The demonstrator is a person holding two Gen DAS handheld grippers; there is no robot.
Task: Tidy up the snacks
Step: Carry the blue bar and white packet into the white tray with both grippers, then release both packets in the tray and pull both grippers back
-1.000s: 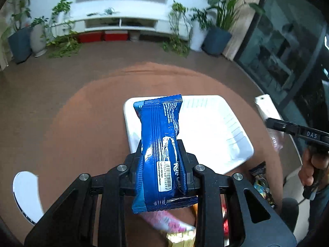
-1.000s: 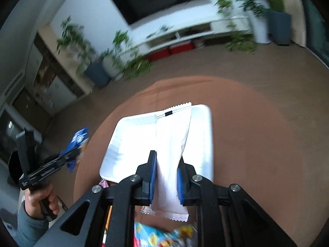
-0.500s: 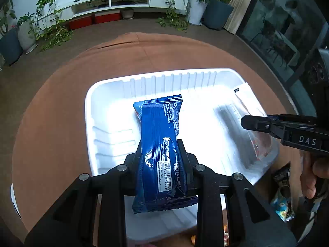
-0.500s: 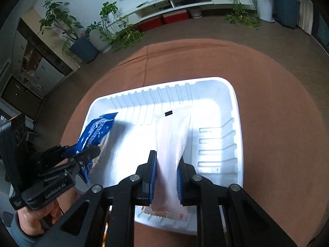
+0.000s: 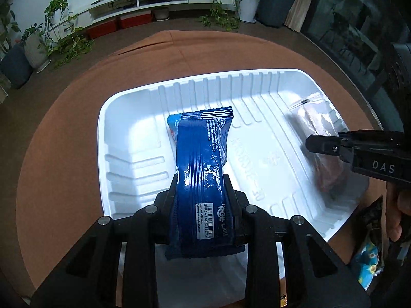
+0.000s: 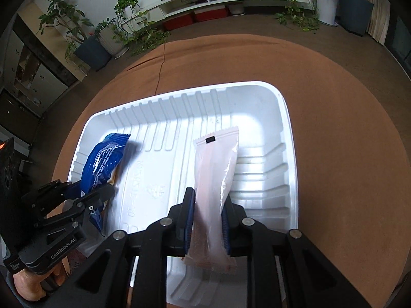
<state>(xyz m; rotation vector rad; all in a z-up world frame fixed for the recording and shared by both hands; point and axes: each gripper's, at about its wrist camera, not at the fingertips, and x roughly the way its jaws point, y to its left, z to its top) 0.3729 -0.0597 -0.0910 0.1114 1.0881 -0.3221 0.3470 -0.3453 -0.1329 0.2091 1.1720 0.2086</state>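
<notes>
A living room with potted plants point(image 6: 128, 23) and a low white TV shelf point(image 5: 143, 2) is stretching out behind the round table, which is draped in a brown cloth point(image 6: 346, 133). On that cloth a white ribbed plastic tray point(image 5: 128, 133) is sitting, and you are holding both tools over it.

Your left gripper point(image 5: 201, 192) is clamping a blue snack pack point(image 5: 203, 154) between its two fingers, the jaws pressed tight against the wrapper's sides. The pack is pointing forward along the fingers, its crimped far end hanging over the left half of the tray; from the right wrist view the same blue snack pack point(image 6: 102, 164) is reaching over the tray's left side. Whether it is touching the tray floor, you cannot tell.

Your right gripper point(image 6: 208, 210) is pinching a pale pink snack pack point(image 6: 215, 179) in the same way, blue-padded jaws closed on its middle, with its sealed far end lying over the right half of the tray.

Near the tray's right corner, other colourful snack wrappers point(image 5: 367, 259) are lying on the cloth beside your right hand point(image 5: 400, 210).
</notes>
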